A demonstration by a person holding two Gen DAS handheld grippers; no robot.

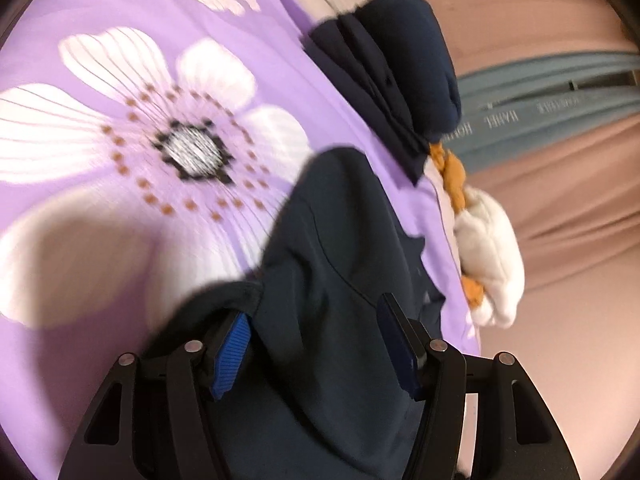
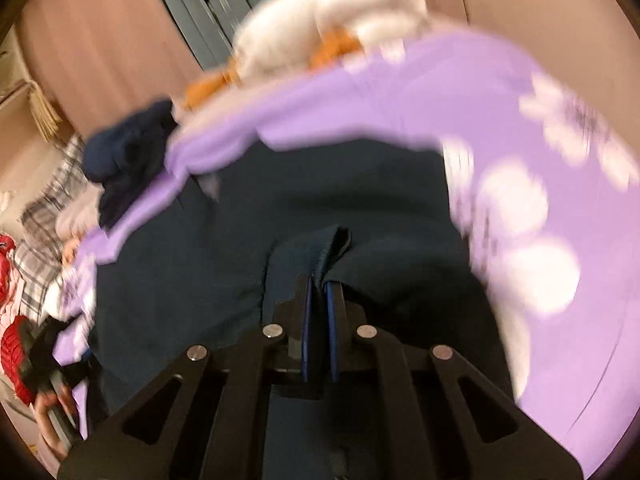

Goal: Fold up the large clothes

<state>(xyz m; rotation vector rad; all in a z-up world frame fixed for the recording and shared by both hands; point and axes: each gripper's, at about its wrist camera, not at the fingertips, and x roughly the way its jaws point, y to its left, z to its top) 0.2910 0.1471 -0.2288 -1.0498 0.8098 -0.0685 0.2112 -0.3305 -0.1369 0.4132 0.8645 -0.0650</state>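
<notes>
A large dark navy garment (image 1: 332, 264) lies on a purple bedspread with white flowers (image 1: 120, 140). In the left wrist view my left gripper (image 1: 316, 344) stands open, its blue-padded fingers (image 1: 230, 354) wide apart with the dark cloth lying between and over them. In the right wrist view my right gripper (image 2: 320, 296) is shut on a fold of the same dark garment (image 2: 224, 240), pinching a seamed edge between the blue pads (image 2: 332, 320). The view is blurred.
A folded navy piece of clothing (image 1: 396, 80) lies near the bed's edge, also in the right wrist view (image 2: 128, 152). A white and orange plush toy (image 1: 488, 256) lies beside it. Plaid cloth (image 2: 44, 216) and a red item (image 2: 16, 352) are at the left.
</notes>
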